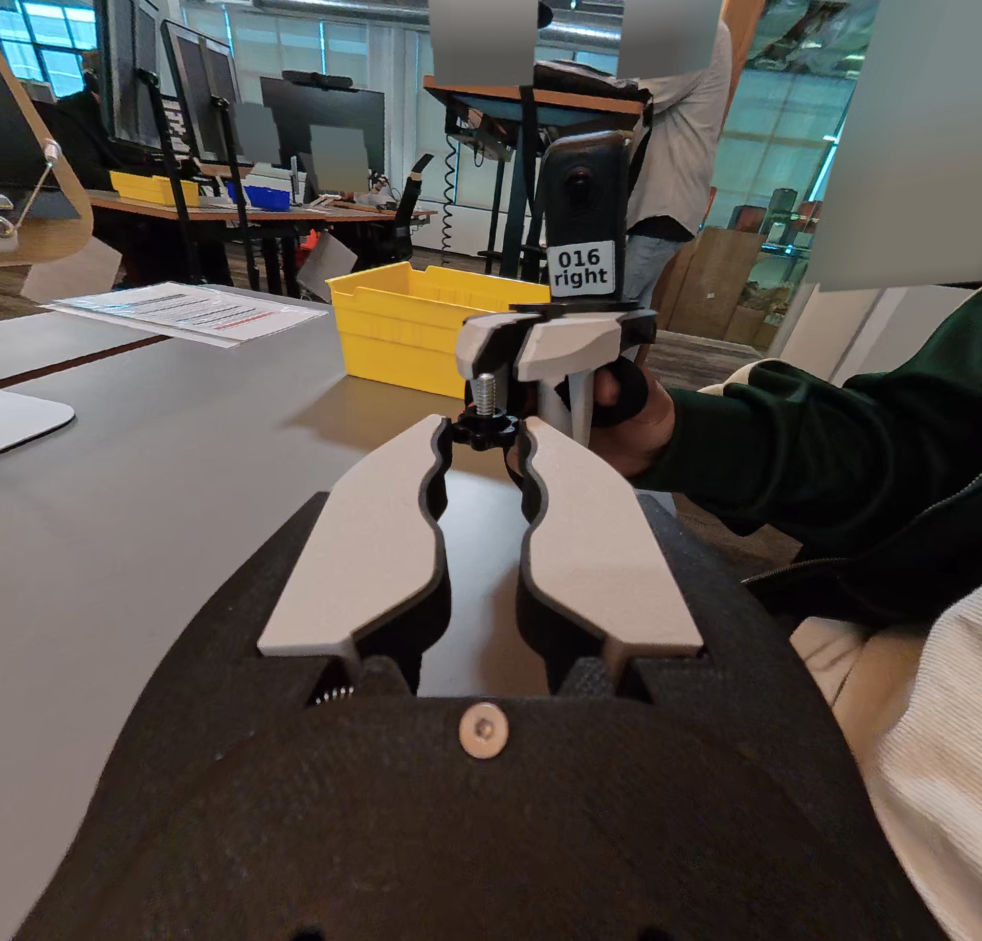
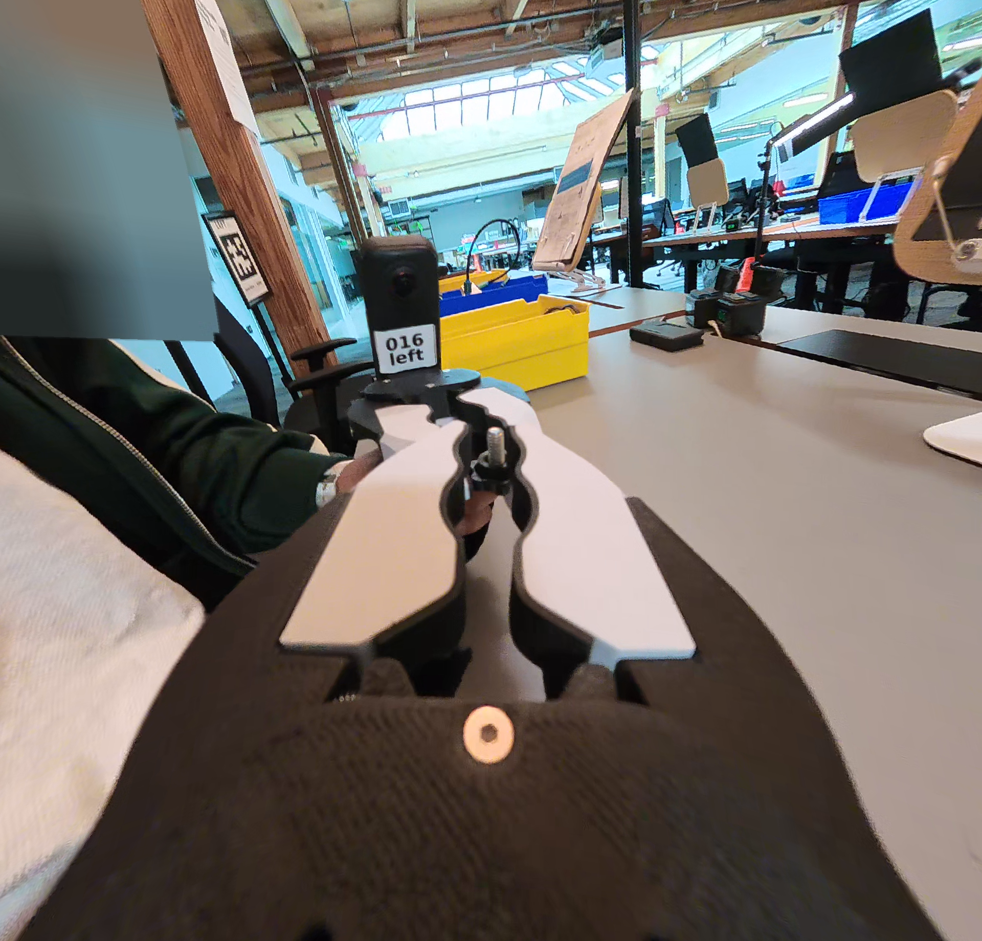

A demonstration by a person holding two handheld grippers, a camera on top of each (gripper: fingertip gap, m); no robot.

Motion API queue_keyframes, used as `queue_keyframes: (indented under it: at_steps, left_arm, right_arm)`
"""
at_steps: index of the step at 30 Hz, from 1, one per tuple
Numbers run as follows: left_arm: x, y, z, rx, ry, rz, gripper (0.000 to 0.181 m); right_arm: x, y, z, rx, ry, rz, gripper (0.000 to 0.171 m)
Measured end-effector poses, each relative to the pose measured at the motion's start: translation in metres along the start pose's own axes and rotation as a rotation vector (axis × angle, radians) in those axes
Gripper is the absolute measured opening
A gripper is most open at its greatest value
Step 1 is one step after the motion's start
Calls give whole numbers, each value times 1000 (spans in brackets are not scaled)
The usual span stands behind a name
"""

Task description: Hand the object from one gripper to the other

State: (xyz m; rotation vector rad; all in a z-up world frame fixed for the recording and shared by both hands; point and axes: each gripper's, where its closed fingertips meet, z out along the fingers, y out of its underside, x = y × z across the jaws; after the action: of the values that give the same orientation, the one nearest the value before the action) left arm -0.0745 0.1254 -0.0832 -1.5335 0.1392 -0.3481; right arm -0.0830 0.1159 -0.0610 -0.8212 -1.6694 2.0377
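Observation:
The object is a knob screw [image 1: 483, 410]: a black star knob with a silver threaded stud standing up from it. My left gripper [image 1: 482, 429] is shut on the black knob and holds it above the grey table [image 1: 186, 464]. My right gripper [image 1: 505, 352] faces it from the other side, with its fingers closed around the stud just above the knob. In the right wrist view the knob screw [image 2: 494, 458] sits between my right gripper's [image 2: 491, 450] fingertips. The left gripper [image 2: 451, 416] meets it from behind.
A yellow bin [image 1: 414, 325] stands on the table behind the grippers; it also shows in the right wrist view [image 2: 521, 341]. A plastic-covered sheet [image 1: 186, 310] lies at the far left. A white base [image 2: 956, 437] and black boxes [image 2: 728, 310] sit to the right. A person's green sleeves hold both grippers. The tips of both grippers are at nearly the same place.

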Motion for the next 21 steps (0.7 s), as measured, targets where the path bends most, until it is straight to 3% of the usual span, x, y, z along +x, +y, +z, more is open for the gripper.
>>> queue_keyframes:
  at_steps: [14, 21]
  left_arm:
    - [4, -1, 1, 9, 20, 1, 22]
    - [3, -1, 1, 14, 25, -18, 32]
  right_arm:
    - [-5, 2, 1, -36, 18, -45, 6]
    - [-3, -2, 0, -12, 19, -22, 5]
